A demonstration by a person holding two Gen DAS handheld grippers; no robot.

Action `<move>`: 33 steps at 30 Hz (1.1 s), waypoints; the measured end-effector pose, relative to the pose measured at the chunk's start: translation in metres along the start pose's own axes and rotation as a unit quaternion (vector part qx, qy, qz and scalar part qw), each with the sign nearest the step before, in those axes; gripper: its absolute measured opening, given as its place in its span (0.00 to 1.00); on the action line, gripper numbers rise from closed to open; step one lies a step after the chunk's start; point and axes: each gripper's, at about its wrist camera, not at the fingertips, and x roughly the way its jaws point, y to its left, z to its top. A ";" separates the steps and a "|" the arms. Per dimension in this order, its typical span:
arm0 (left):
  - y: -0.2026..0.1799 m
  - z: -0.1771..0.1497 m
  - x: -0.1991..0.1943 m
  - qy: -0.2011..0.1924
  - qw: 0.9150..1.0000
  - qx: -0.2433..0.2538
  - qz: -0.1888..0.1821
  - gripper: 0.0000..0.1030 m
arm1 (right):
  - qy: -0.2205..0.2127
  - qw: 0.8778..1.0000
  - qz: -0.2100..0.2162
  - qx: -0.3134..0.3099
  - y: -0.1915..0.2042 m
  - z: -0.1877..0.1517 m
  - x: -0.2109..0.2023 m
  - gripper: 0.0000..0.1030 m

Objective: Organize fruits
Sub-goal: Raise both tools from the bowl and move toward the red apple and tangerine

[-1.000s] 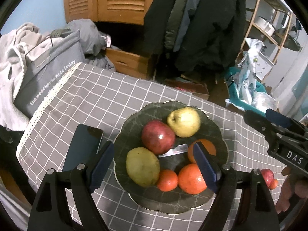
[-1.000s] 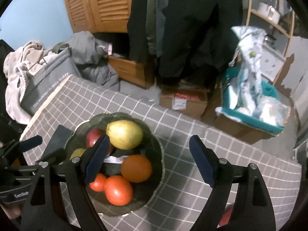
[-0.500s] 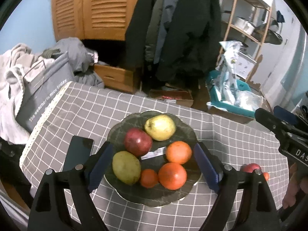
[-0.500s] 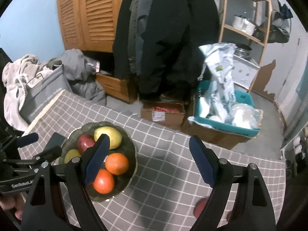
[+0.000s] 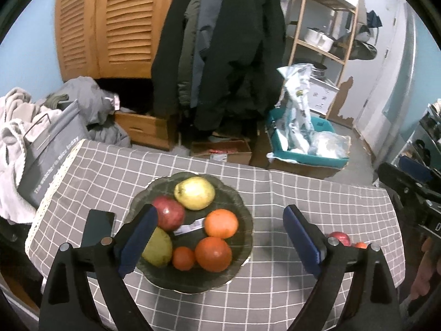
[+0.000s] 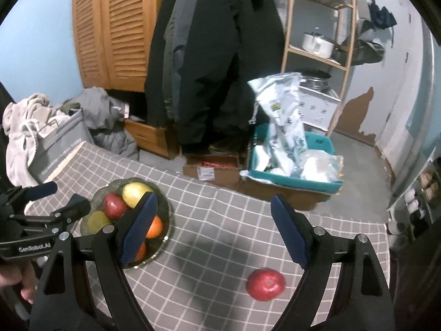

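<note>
A dark scalloped plate (image 5: 242, 237) sits on the table (image 5: 303, 298), which is covered by a grey checked cloth. On the plate lie a yellow pear (image 5: 194, 193) at the far side, a red apple (image 5: 168, 216) touching it on the left, a green pear (image 5: 158, 248) at the near left, two oranges (image 5: 221, 223) on the right, one behind the other, and a small tangerine (image 5: 183, 258) between the green pear and the nearer orange. A white label (image 5: 190, 225) lies flat among the fruit. A black phone (image 5: 97, 227) lies on the cloth just left of the plate.

The left tool (image 5: 220, 241) hangs above the near edge of the plate, its jaws opening and wide, with nothing gripped; the plate and cloth show through the gap. The right tool (image 6: 213, 230) is held above the bare cloth to the right of the plate, jaws wide apart and empty.

A second red apple (image 6: 265, 284) rests alone on the cloth well apart from the plate, below the right finger of the right tool. In the left view that apple shows at the table's right edge with a small orange fruit (image 5: 360, 245) just beside it.

Beyond the table hang dark coats (image 5: 228, 49) in front of a wooden louvred cupboard (image 5: 110, 24), and a teal bin (image 5: 308, 157) of bags stands on the floor.
</note>
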 end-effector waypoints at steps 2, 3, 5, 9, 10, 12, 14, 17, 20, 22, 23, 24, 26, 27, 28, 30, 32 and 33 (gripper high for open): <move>-0.007 0.001 -0.002 -0.003 1.000 0.007 -0.002 0.95 | -0.004 1.000 -0.006 0.006 -0.009 -0.002 -0.009 0.82; -0.011 0.001 -0.004 -0.006 1.000 0.010 -0.004 0.96 | -0.008 1.000 -0.008 0.008 -0.013 -0.003 -0.013 0.82; -0.018 0.001 -0.009 -0.011 1.000 0.017 -0.007 0.97 | -0.013 1.000 -0.012 0.010 -0.019 -0.005 -0.020 0.82; -0.031 0.002 -0.013 -0.017 0.999 0.026 -0.014 0.98 | -0.019 0.999 -0.020 0.018 -0.034 -0.010 -0.033 0.82; -0.035 0.002 -0.014 -0.017 0.999 0.028 -0.016 0.98 | -0.020 0.999 -0.022 0.021 -0.038 -0.012 -0.036 0.82; -0.040 0.003 -0.015 -0.018 0.999 0.031 -0.020 0.98 | -0.021 0.999 -0.027 0.026 -0.046 -0.016 -0.041 0.82; -0.047 0.004 -0.016 -0.019 0.999 0.035 -0.025 0.99 | -0.023 0.999 -0.031 0.031 -0.054 -0.019 -0.045 0.82; -0.060 0.005 -0.017 -0.020 0.998 0.044 -0.033 0.99 | -0.024 0.998 -0.038 0.040 -0.066 -0.025 -0.050 0.82; -0.073 0.005 -0.016 -0.019 0.998 0.054 -0.040 0.99 | -0.023 0.997 -0.046 0.051 -0.082 -0.032 -0.055 0.82; -0.083 0.004 -0.014 -0.017 0.997 0.061 -0.045 0.99 | -0.022 0.997 -0.051 0.060 -0.092 -0.036 -0.059 0.82; -0.089 0.004 -0.013 -0.015 0.997 0.066 -0.047 0.99 | -0.022 0.996 -0.054 0.063 -0.096 -0.038 -0.060 0.82; -0.093 0.003 -0.013 -0.014 0.996 0.070 -0.049 0.99 | -0.022 0.996 -0.058 0.066 -0.101 -0.041 -0.062 0.82; -0.104 0.002 -0.010 -0.009 0.995 0.079 -0.055 0.99 | -0.022 0.995 -0.066 0.070 -0.109 -0.045 -0.063 0.82; -0.107 0.002 -0.009 -0.007 0.995 0.081 -0.057 0.99 | -0.020 0.995 -0.069 0.074 -0.114 -0.048 -0.064 0.82; -0.113 0.001 -0.008 -0.005 0.994 0.085 -0.062 0.99 | -0.019 0.994 -0.071 0.078 -0.118 -0.049 -0.064 0.82; -0.120 0.000 -0.006 -0.001 0.994 0.090 -0.064 0.99 | -0.015 0.994 -0.074 0.085 -0.126 -0.054 -0.064 0.82; -0.127 -0.002 -0.002 0.005 0.993 0.094 -0.068 0.99 | -0.013 0.993 -0.077 0.090 -0.133 -0.058 -0.064 0.82; -0.131 -0.003 0.000 0.009 0.993 0.095 -0.071 0.99 | -0.012 0.993 -0.078 0.092 -0.136 -0.060 -0.064 0.82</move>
